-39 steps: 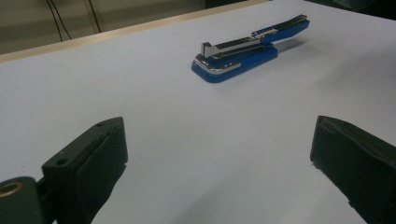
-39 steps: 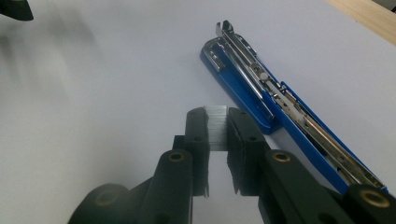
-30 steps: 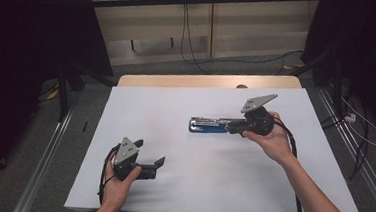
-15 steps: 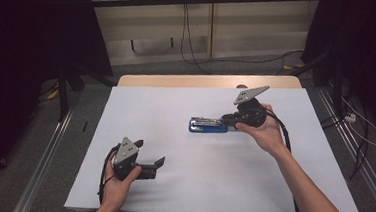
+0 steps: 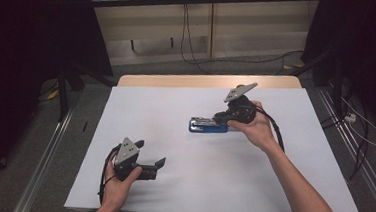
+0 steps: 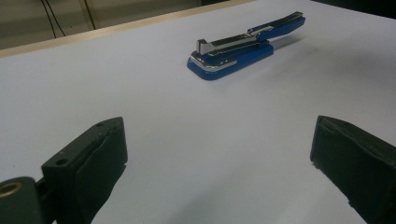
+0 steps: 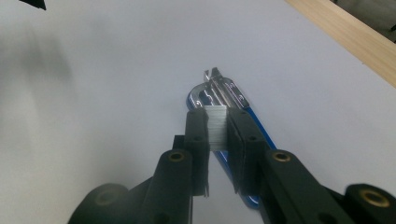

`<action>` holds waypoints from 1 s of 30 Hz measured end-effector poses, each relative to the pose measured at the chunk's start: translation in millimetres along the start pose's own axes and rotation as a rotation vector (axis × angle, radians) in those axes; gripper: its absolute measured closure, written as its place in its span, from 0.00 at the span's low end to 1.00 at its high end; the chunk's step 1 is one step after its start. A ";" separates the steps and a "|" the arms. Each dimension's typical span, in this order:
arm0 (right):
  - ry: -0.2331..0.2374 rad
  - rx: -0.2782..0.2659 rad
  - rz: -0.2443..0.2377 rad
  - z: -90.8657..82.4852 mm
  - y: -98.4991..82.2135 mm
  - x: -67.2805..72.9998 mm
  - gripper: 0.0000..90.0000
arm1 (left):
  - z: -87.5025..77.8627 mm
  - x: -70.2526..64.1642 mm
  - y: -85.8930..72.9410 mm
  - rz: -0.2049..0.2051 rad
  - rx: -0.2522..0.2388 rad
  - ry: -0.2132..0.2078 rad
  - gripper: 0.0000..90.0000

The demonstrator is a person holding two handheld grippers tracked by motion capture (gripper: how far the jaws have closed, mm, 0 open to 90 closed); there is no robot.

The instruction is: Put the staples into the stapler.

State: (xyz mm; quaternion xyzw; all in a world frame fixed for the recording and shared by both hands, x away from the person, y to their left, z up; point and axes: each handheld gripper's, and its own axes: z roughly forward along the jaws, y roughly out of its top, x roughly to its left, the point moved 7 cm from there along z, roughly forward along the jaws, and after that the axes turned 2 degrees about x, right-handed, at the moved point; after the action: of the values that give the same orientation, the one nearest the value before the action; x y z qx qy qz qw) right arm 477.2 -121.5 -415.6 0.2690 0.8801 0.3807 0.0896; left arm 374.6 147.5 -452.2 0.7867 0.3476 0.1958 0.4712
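A blue stapler point(image 5: 208, 125) is lying flat just above the middle of the high view, on a smooth, matte white sheet point(image 5: 190, 186) that is covering the table; a strip of pale wood point(image 5: 178, 80) is showing along the sheet's far edge. The stapler is long and narrow, with a glossy blue plastic base and a bright chromed metal magazine lying open along its top.

The right gripper point(image 5: 223, 119) is reaching over the stapler's right end in the high view, a grey three-cornered plate tilting up from its black body. In the right gripper view its two flat black jaws are standing close together and pinching a strip of staples point(image 7: 216, 125), a small silvery block with fine ribbed lines (it is sitting square between the pads), just above the stapler's curved metal front.

The left gripper point(image 5: 160, 167) is resting on the sheet at the lower left of the high view, well apart from the stapler. Its blunt, rubbery-looking black jaws are standing wide with bare sheet between them.
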 end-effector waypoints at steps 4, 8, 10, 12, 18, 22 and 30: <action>0.006 0.007 -0.006 6.8 3.9 0.3 0.88 | -0.2 0.4 0.2 -0.006 -0.004 0.001 0.05; 0.012 0.020 -0.008 15.1 3.9 0.6 0.88 | 0.0 0.1 0.2 -0.003 -0.001 -0.001 0.05; 0.008 0.027 -0.008 18.3 4.1 -0.7 0.88 | 0.0 -0.1 0.1 0.000 0.000 -0.003 0.05; 0.010 0.030 -0.007 21.1 4.8 -2.0 0.88 | -0.1 -0.1 0.3 -0.001 -0.002 -0.005 0.05; 0.003 0.036 -0.022 27.2 9.8 -5.1 0.88 | -0.2 0.5 0.2 -0.006 -0.005 -0.002 0.05; 0.002 0.045 -0.038 32.2 11.5 -4.7 0.88 | -0.1 0.2 1.2 -0.003 -0.010 -0.003 0.05; 0.015 0.049 -0.046 41.7 15.2 -6.2 0.88 | 0.2 0.9 1.4 0.003 -0.008 -0.007 0.05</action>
State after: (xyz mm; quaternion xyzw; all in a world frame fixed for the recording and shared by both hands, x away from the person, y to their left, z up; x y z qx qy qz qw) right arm 503.7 -90.4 -433.9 0.2479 0.8958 0.3590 0.0849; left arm 375.8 147.6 -451.1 0.7859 0.3441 0.1952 0.4753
